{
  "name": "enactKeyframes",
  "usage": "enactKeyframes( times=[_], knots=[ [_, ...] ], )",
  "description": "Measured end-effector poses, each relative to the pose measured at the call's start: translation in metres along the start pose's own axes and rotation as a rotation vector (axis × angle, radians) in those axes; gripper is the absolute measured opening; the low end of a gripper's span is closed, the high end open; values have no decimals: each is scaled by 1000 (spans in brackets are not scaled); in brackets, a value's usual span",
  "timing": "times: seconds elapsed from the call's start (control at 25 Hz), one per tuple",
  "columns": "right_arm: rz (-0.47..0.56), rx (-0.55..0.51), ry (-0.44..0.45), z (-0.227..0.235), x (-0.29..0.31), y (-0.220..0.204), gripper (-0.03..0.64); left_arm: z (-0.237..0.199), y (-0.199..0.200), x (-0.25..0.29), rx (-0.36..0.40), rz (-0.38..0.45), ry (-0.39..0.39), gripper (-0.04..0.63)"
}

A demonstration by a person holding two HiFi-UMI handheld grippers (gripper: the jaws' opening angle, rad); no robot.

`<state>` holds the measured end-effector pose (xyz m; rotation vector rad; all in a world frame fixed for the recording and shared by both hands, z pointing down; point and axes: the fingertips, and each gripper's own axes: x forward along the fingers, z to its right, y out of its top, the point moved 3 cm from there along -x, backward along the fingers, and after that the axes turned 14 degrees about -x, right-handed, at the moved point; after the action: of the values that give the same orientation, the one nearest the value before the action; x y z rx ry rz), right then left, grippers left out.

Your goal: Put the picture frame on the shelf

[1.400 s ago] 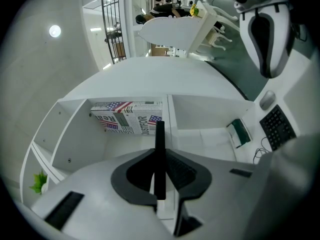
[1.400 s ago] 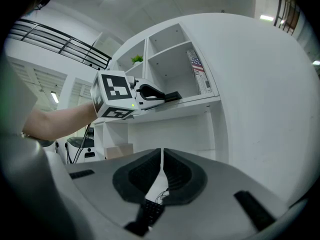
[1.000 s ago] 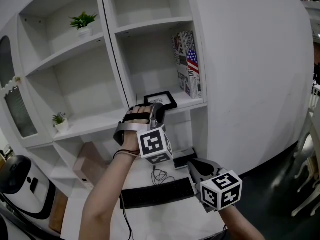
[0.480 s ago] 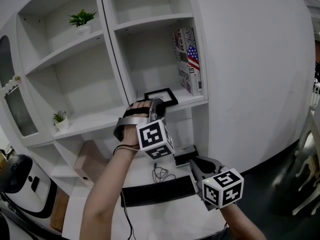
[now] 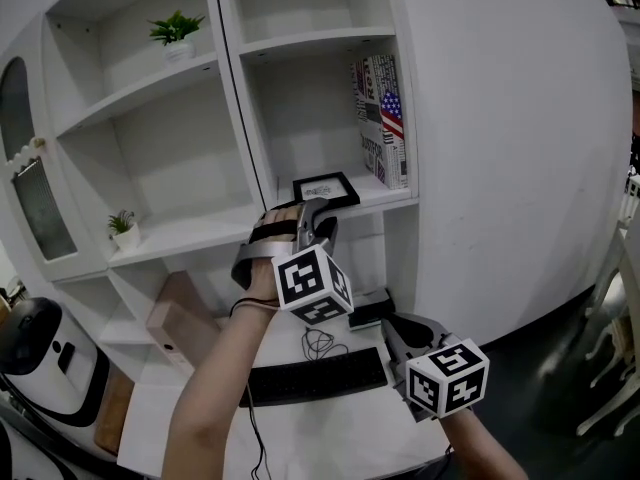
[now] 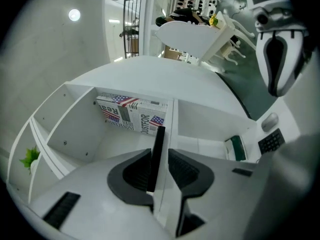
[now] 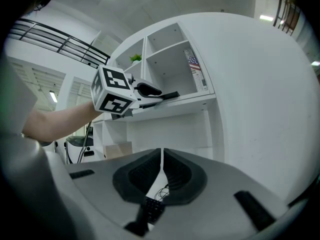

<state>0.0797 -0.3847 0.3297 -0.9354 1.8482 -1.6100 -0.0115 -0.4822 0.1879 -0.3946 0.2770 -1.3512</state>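
Observation:
The black picture frame (image 5: 326, 187) lies tilted over the front edge of the middle right shelf (image 5: 395, 201). My left gripper (image 5: 321, 212) reaches up from below and is shut on its near edge. In the left gripper view the frame (image 6: 158, 136) shows edge-on as a thin dark bar between the two dark pads of the left gripper (image 6: 159, 158). The right gripper view shows the left gripper (image 7: 156, 95) with the frame (image 7: 171, 94) sticking out just above the shelf board. My right gripper (image 5: 393, 325) hangs low over the desk, shut with nothing in it; its pads meet in its own view (image 7: 161, 159).
Books with a flag print (image 5: 383, 120) stand at the right end of the same shelf. Small potted plants (image 5: 176, 30) (image 5: 122, 226) sit on the left shelves. Below are a keyboard (image 5: 310, 378), a cable (image 5: 318, 346), a dark box (image 5: 368, 310) and a cardboard box (image 5: 183, 320).
The head view has shifted slightly. My left gripper stays at the shelf's front edge with the frame in it, and the right gripper has barely moved.

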Motion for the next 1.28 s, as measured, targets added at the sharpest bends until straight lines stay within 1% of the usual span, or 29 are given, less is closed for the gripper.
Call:
enactKeyframes(
  times=[0.16,0.28,0.4,0.48,0.64,0.76,1.08,1.28],
  knots=[
    [-2,3,-5,-3,-3,-1,2,4,1,-19,-73,34,-5,101],
    [-4,2,-4,-6,-5,-1,2,6,-2,-35,-125,57,15,101],
    [-8,7,-6,-8,-8,-3,2,7,-8,-51,-192,74,28,101],
    [-9,10,-8,-9,-10,-3,2,10,-13,-62,-252,83,27,101],
    [-8,12,-11,-12,-13,-3,2,19,-23,-80,-397,107,18,101],
    [-7,15,-13,-14,-15,-3,2,29,-33,-89,-477,99,7,94],
    [-15,-10,-19,-25,-19,-6,2,60,-59,-105,-747,76,-76,63],
    [-21,9,-25,-30,-21,-12,2,81,-75,-115,-850,50,-109,58]
  ],
)
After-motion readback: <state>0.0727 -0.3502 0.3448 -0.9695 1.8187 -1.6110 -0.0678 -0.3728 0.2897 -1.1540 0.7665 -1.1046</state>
